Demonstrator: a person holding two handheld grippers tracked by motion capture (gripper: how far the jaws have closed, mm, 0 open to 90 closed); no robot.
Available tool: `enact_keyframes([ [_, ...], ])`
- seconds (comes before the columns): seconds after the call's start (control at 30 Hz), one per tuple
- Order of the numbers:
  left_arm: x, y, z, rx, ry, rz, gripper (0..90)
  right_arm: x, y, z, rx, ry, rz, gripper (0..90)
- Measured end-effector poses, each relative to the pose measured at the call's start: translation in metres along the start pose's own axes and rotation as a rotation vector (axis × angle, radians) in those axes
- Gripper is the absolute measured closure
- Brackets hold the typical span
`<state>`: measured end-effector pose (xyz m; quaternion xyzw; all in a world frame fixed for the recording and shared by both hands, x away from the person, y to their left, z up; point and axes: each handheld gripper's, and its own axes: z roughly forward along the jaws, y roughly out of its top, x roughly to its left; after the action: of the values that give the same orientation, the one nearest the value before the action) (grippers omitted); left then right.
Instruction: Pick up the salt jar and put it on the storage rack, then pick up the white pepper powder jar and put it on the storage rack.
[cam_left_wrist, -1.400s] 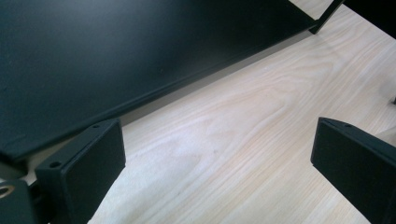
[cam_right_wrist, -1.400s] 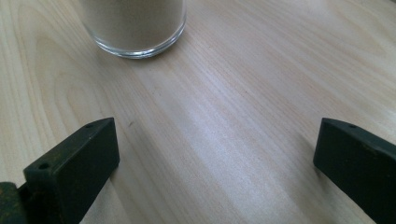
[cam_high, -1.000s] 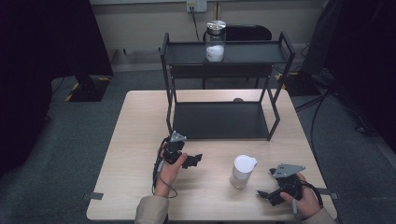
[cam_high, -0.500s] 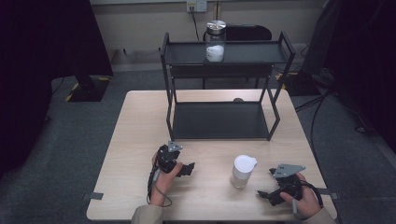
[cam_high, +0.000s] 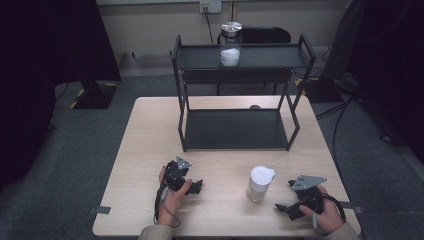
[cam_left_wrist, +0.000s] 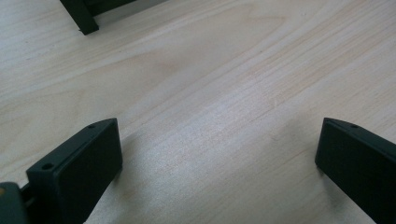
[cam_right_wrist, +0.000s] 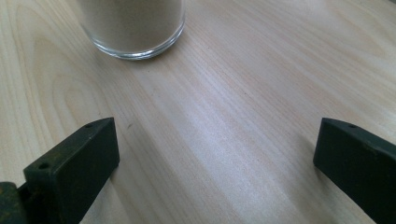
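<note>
Both tongs gape empty on table (cam_high: 225, 155): left tongs (cam_high: 196, 187) just widened; right tongs (cam_high: 285, 209) near jar (cam_high: 261, 183)

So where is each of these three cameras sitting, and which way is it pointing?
High view: above the person's side, looking forward and down on the table, shelf rack, both hands.
Left gripper view: rides the left gripper, facing bare tabletop and a rack foot; open jaws show.
Right gripper view: rides the right gripper, facing the lidded glass jar.
Shared: that jar appears from above too.
</note>
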<state>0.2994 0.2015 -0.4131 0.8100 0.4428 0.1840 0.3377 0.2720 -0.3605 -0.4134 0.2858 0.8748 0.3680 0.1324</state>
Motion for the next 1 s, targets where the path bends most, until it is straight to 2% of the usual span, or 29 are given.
enact_keyframes([
  [0.1,0.0,-0.007,0.0,-0.027,0.001,0.0,0.0,0.0,0.0,0.0,0.0,0.0,0.0,0.0],
  [0.5,0.0,-0.007,0.0,-0.028,0.002,-0.001,0.0,0.002,0.0,0.0,0.0,-0.004,0.005,0.0],
  [0.7,0.0,-0.007,0.0,-0.028,0.002,0.0,0.0,0.002,0.006,-0.001,0.021,-0.007,0.017,0.7],
  [0.8,0.0,-0.007,0.0,-0.028,0.002,0.0,0.0,0.0,0.007,-0.001,0.01,0.014,0.029,1.5],
  [1.0,0.0,-0.007,0.0,-0.028,0.003,-0.001,0.0,0.004,0.012,-0.003,-0.033,0.042,0.038,1.3],
])
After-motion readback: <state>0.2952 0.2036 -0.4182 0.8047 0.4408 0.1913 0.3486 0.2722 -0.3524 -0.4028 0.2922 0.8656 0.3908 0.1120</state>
